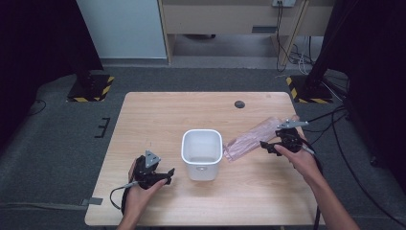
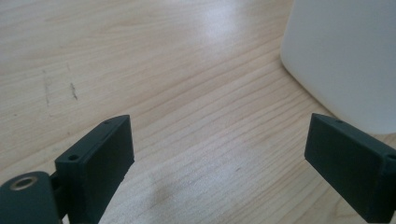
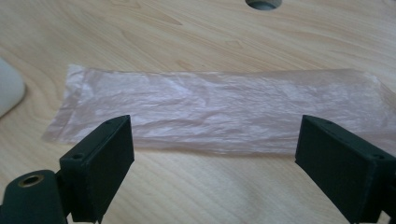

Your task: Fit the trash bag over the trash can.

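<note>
A white plastic bin [image 1: 202,153] stands upright and empty in the middle of the wooden table [image 1: 158,115]. A flat, pale pink plastic bag [image 1: 251,139] lies on the table to its right, long side running toward the far right. My right gripper [image 1: 272,146] hovers at the bag's near edge, jaws open; in the right gripper view the bag [image 3: 219,109] lies just ahead of my open right gripper [image 3: 215,154]. My left gripper [image 1: 160,177] rests low on the table left of the bin, open and holding nothing. The bin's wall [image 2: 345,56] stands ahead and to the right of my left gripper [image 2: 219,158].
A dark round cable hole [image 1: 239,104] sits near the table's far edge, also seen as the hole [image 3: 262,3] beyond the bag. Black cables trail off the table's right side. Grey floor surrounds the table, with hazard-striped stand bases at both far corners.
</note>
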Motion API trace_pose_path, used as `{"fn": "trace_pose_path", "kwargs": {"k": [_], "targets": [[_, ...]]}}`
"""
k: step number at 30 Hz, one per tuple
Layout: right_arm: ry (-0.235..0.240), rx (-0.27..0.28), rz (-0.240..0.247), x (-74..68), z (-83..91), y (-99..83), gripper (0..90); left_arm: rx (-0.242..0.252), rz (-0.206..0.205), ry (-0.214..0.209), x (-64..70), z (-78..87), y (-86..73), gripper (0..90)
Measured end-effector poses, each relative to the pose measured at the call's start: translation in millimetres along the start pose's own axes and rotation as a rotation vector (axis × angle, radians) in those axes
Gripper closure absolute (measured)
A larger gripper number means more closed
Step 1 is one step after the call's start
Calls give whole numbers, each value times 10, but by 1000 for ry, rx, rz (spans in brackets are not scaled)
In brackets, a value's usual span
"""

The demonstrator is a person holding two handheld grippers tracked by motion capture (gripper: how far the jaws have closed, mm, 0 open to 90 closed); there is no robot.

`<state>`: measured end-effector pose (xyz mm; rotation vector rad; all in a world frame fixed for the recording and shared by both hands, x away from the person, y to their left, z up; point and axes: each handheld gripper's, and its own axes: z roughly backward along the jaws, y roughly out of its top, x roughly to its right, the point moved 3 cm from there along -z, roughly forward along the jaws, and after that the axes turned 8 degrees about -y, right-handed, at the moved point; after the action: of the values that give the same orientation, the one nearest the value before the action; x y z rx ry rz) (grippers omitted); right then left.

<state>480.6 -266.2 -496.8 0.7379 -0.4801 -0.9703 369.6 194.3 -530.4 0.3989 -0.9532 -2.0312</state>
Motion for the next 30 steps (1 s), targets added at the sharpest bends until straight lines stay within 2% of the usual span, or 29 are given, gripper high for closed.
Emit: {"fn": "trace_pose_path", "kwargs": {"k": [3, 8, 16, 18, 22, 30], "targets": [[-21, -31, -1, 92, -99, 52, 113, -8, -17, -6, 28, 24, -6, 75], [-33, -52, -25, 228, -225, 63, 118, -5, -26, 21, 47, 109, -30, 75], [-38, -47, -39, 337, -317, 114, 164, -11, -18, 49, 79, 268, -168, 76], [-32, -34, -58, 351, -365, 122, 172, -17, -10, 56, 70, 289, -201, 76], [-57, -61, -42, 389, -507, 74, 167, -15, 2, 63, 55, 324, -236, 76], [-94, -92, -80, 532, -698, -64, 158, -7, 6, 52, 65, 372, -257, 78]]}}
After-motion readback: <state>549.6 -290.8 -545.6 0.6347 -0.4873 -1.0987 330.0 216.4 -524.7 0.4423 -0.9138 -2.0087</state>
